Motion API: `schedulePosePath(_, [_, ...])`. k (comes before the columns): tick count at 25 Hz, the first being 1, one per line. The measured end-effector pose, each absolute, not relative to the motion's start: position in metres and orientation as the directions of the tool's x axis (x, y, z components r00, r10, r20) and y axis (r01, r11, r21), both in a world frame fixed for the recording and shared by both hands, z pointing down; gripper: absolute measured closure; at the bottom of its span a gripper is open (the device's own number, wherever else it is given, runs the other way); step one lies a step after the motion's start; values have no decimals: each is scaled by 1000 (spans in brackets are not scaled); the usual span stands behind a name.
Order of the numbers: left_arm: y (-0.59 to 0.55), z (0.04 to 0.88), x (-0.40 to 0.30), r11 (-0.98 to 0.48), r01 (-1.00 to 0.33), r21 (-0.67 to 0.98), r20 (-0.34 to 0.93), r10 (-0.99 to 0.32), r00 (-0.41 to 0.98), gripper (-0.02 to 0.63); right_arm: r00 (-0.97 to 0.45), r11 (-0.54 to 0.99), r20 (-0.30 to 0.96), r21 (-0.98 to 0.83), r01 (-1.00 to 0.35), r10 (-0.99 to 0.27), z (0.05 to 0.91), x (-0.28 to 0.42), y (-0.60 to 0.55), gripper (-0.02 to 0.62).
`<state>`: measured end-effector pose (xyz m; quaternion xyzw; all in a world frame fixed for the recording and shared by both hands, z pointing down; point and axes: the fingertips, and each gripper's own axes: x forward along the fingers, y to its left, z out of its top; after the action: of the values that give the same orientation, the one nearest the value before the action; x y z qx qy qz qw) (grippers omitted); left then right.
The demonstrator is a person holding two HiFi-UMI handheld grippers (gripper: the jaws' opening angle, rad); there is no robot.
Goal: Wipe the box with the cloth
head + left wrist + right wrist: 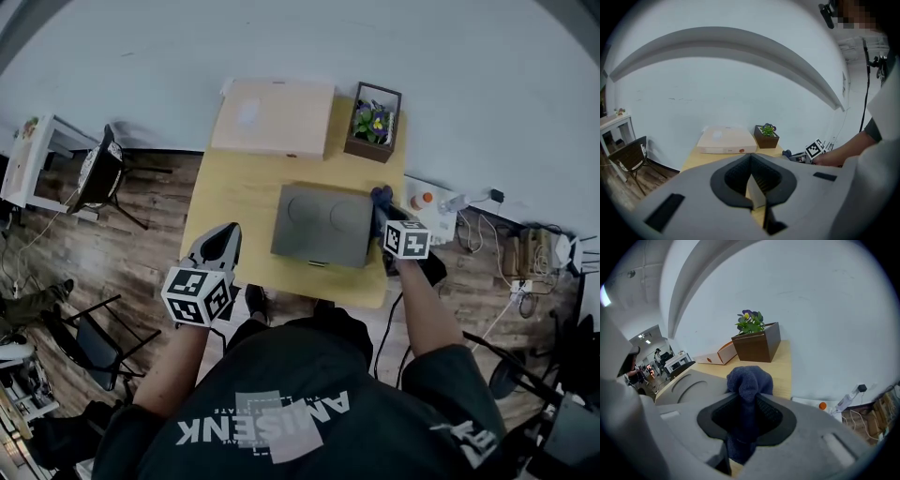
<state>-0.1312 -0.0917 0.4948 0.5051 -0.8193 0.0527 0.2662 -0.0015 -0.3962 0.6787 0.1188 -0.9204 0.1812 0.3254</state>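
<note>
**Cloth at right edge of box, wipe not yet under way**

The left gripper [223,241] hangs over the front-left part of the desk [234,202], off the near left corner of the grey box [322,223] and not touching it. Its jaws are clenched together with nothing between them.

The grey box sits mid-desk, toward the front edge. It is a low, flat-topped slab with two shallow round recesses side by side in its lid. The surface is matt and evenly grey, and no dirt can be made out. Its longer side runs left to right across the desk.

The right gripper [749,401] is at the box's right edge, its jaws clamped on a dark blue cloth [750,378]. The cloth bunches out past the tips in a soft knob.

The box therefore lies to the left of the cloth-bearing jaws, its long axis leading away from them. The right hand is clearly the nearer one for the work. In my judgement a stroke would run leftward along the lid (the recesses may catch the cloth).

A pale carton [272,117] and a planter [373,122] stand at the back, well apart from both grippers.
</note>
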Motion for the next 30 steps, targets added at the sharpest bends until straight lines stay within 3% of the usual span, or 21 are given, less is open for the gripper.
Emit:
schedulePosePath(7, [-92, 491, -131, 426, -886, 184, 487, -822, -294, 609, -756, 886, 652, -315, -342, -60, 682, 21, -366, 497])
schedulePosePath(30, [-92, 488, -117, 152, -972, 178, 465, -884, -53, 609, -693, 914, 719, -252, -319, -44, 688, 115, -252, 497])
